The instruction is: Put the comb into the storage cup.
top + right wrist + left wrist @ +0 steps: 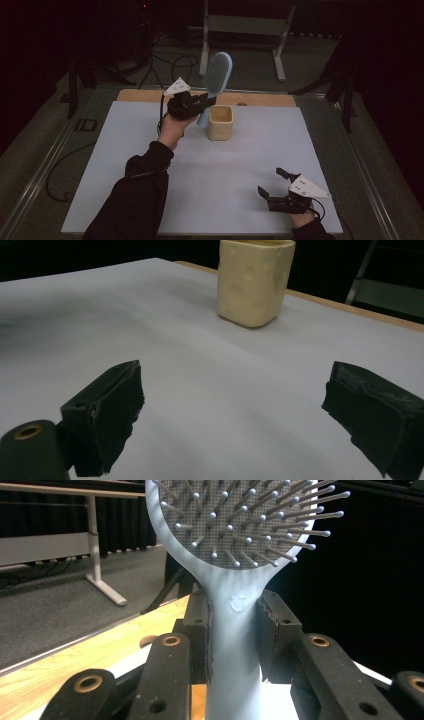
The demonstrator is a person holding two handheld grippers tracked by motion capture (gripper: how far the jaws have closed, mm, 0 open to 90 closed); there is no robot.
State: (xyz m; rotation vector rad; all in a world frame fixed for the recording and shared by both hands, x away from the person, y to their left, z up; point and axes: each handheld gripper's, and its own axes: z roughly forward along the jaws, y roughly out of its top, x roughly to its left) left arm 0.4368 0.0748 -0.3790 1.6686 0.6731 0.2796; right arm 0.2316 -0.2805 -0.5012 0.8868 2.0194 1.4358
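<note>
Hovering beside cream cup [220,122], hairbrush [217,80] in left gripper [207,100]

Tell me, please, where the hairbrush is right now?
In the high view the hairbrush stands upright in the left gripper, just left of the cream cup near the table's far edge.

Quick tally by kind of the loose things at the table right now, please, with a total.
Hairbrush, light blue, held by its handle in the left gripper: 1
Cup, cream, on the white mat: 1
Total: 2
</note>
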